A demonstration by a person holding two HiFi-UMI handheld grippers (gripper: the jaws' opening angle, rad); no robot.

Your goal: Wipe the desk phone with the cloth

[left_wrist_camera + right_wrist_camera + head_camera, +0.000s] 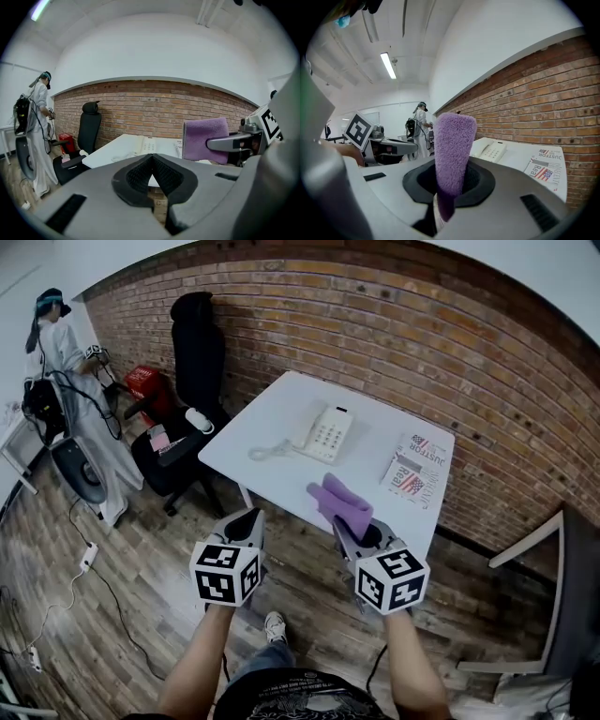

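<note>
1. The left gripper [151, 158] has its jaws closed together on nothing and hangs short of the white table [272, 418].
2. The desk phone [323, 433] lies on that table, ahead of both grippers and well apart from them.
3. The right gripper [449, 187] is clamped on a purple cloth [452, 150], which stands up out of its jaws.
4. This looks like the approach, with wiping not yet begun. Next, the right gripper likely needs to carry the cloth forward and slightly left, down onto the phone.

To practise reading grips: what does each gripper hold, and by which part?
The right gripper clamps the purple cloth by one end; the rest sticks out past its jaws. The left gripper, jaws together, holds nothing.
</note>
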